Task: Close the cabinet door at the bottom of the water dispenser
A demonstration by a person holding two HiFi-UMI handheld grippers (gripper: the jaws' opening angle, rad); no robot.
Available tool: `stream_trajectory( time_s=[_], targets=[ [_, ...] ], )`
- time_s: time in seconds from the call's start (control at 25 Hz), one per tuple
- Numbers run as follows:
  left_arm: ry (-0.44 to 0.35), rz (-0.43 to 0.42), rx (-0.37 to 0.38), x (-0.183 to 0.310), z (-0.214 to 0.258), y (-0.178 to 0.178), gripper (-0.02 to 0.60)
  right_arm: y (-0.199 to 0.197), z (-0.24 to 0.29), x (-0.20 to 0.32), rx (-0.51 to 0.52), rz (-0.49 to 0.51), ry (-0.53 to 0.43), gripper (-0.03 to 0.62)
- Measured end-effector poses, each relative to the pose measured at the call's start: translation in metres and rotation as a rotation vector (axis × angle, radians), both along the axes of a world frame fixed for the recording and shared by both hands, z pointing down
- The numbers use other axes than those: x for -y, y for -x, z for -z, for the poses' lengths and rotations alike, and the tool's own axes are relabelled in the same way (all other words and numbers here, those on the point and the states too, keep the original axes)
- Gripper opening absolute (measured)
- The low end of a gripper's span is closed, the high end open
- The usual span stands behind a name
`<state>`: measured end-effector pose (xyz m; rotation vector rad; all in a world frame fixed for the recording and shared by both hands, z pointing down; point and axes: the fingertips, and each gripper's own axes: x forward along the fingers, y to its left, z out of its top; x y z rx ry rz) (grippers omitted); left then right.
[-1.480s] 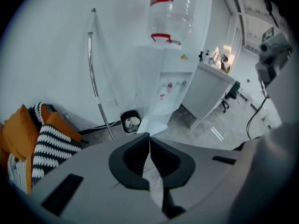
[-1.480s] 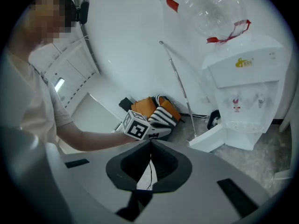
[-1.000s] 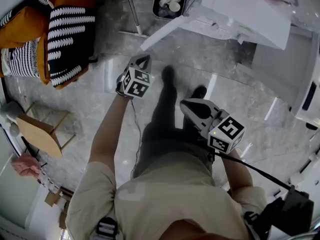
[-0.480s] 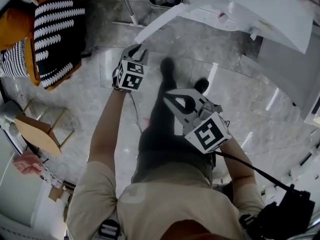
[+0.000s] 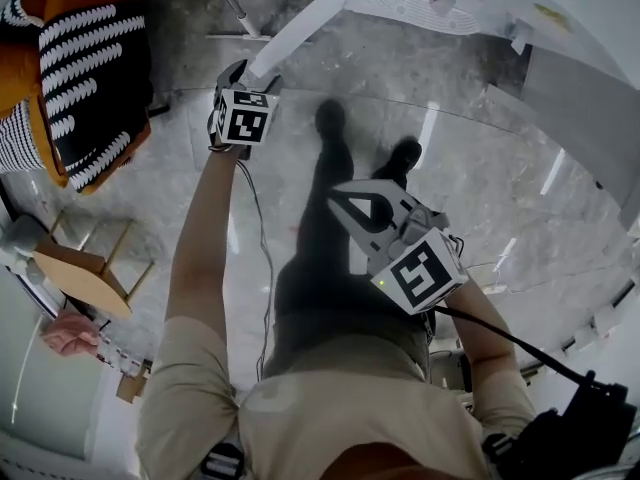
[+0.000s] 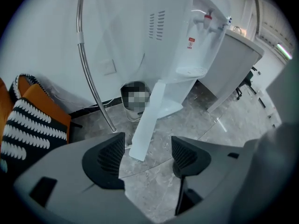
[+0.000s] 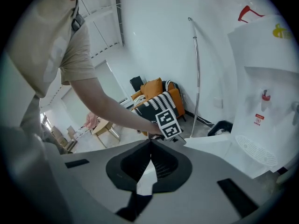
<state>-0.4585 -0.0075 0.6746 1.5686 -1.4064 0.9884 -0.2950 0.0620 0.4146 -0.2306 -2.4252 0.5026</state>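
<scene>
Evidently the closing is only just getting under way. The cabinet door (image 6: 150,118) at the bottom of the water dispenser (image 6: 187,36) is standing wide open, swung well out from the white body and jutting over the grey floor (image 5: 480,198) toward the person.

The left gripper (image 5: 250,76) is reaching down at the door's free edge. Its fingers (image 6: 110,155) are spreading apart, and in the left gripper view the door's lower corner is showing through the gap beyond them. Neither pad is pressing on the panel, and I cannot tell whether the gripper is touching it anywhere.

The right gripper (image 5: 340,196) is hanging back in front of the person's waist, well apart from the door. Its fingers are pressed together with nothing between them.

Judging by how things are lying, nothing of the task is done yet:
- the door is showing no sign of having swung inward;
- the left gripper is sitting in a good place to push or take the edge;
- the whole swing back against the dispenser is left, plus seating the door flush.
</scene>
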Motion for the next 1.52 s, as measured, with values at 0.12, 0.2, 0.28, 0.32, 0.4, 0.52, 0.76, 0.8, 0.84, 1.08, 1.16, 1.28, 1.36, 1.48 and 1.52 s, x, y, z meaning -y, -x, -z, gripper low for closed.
stream_trajectory(
  time_s=[0.12,0.2,0.28,0.32,0.4,0.52,0.76,0.8,0.84,1.08,1.16,1.28,1.36,1.48,1.52],
  targets=[
    [0.049,-0.04,0.0,0.001,-0.013,-0.002,0.294,-0.008,-0.002,-0.006,0.021,0.021,0.021,0.014],
    [0.077,-0.073,0.007,0.0,-0.022,-0.007,0.301,-0.016,-0.006,-0.006,0.018,0.022,0.028,0.014],
    [0.094,-0.093,0.02,0.002,-0.029,-0.01,0.301,-0.023,-0.012,-0.004,0.008,0.009,0.027,0.014],
    [0.1,-0.099,0.027,0.003,-0.033,-0.009,0.301,-0.025,-0.014,-0.003,0.005,0.001,0.025,0.014],
    [0.122,-0.119,0.042,0.002,-0.041,-0.008,0.301,-0.029,-0.017,-0.002,0.006,-0.013,0.027,0.014],
    [0.167,-0.176,0.07,-0.003,-0.054,-0.01,0.301,-0.036,-0.018,-0.004,0.005,-0.024,0.036,0.014],
    [0.201,-0.164,0.098,-0.006,-0.067,-0.006,0.301,-0.051,-0.021,-0.003,-0.004,-0.04,0.048,0.014],
    [0.199,-0.16,0.099,-0.005,-0.067,-0.005,0.301,-0.052,-0.022,-0.003,-0.005,-0.042,0.049,0.014],
    [0.198,-0.16,0.102,-0.005,-0.066,-0.005,0.301,-0.053,-0.022,-0.003,-0.005,-0.044,0.048,0.014],
    [0.194,-0.165,0.131,-0.004,-0.069,-0.002,0.301,-0.056,-0.026,-0.008,-0.001,-0.047,0.055,0.014],
    [0.187,-0.15,0.145,-0.002,-0.07,0.0,0.301,-0.06,-0.027,-0.008,-0.005,-0.049,0.054,0.014],
    [0.206,-0.137,0.141,0.0,-0.074,0.001,0.301,-0.064,-0.028,-0.007,-0.011,-0.056,0.052,0.014],
    [0.226,-0.128,0.133,-0.001,-0.078,0.003,0.301,-0.066,-0.029,-0.006,-0.014,-0.063,0.051,0.014],
    [0.246,-0.106,0.108,-0.001,-0.082,0.003,0.3,-0.068,-0.029,-0.007,-0.015,-0.073,0.055,0.014],
    [0.248,-0.098,0.1,0.0,-0.083,0.003,0.301,-0.068,-0.029,-0.007,-0.015,-0.075,0.057,0.014]
  ],
)
